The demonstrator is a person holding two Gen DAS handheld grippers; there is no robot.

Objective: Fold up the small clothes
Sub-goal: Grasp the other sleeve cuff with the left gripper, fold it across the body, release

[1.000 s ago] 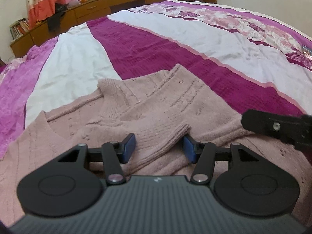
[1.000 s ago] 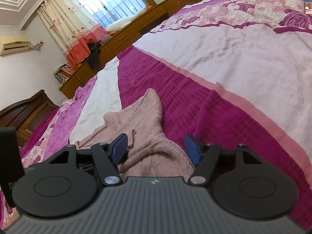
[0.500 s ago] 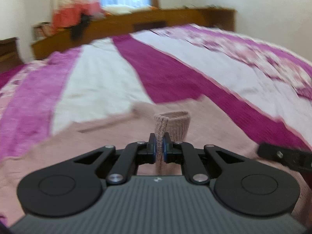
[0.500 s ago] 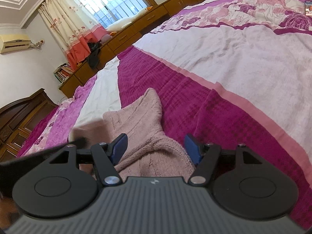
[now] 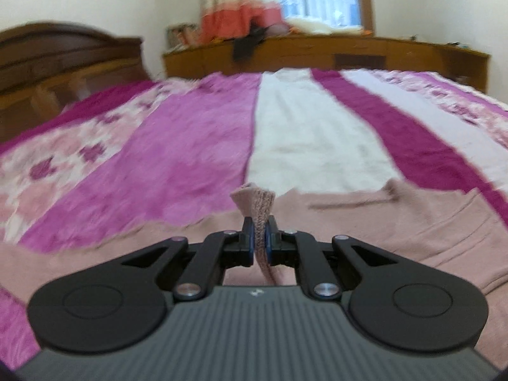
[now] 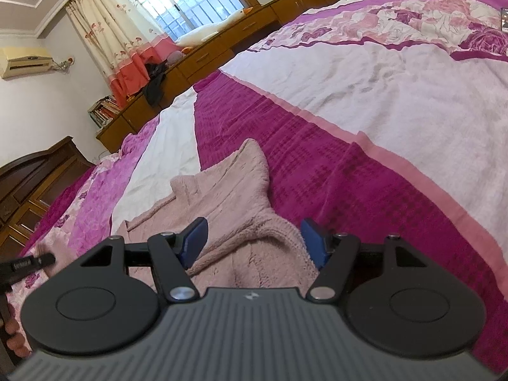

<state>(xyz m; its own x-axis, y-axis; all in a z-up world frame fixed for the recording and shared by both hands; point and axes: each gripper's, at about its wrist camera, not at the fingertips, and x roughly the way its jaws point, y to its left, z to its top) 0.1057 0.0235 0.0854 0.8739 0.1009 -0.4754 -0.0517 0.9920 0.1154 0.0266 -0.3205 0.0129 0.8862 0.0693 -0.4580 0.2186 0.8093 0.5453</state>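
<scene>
A pink knitted sweater point(image 5: 412, 222) lies spread on the bed. My left gripper point(image 5: 259, 238) is shut on the sweater's sleeve cuff point(image 5: 254, 200), which sticks up between the blue pads, lifted above the rest of the garment. In the right wrist view the sweater point(image 6: 228, 197) lies folded over itself. My right gripper point(image 6: 252, 241) is open and rests low over a folded edge of the knit, with fabric between its blue pads point(image 6: 312, 241). The left gripper's tip point(image 6: 28, 263) shows at the far left of that view.
The bed carries a striped magenta, white and floral cover point(image 6: 365, 101). A dark wooden headboard point(image 5: 63, 60) stands at the left. A low wooden cabinet point(image 5: 349, 54) runs under the window with curtains point(image 6: 114, 41).
My left gripper has shut on the sleeve cuff, lifted it and swung left toward the headboard side. My right gripper has stayed open in place.
</scene>
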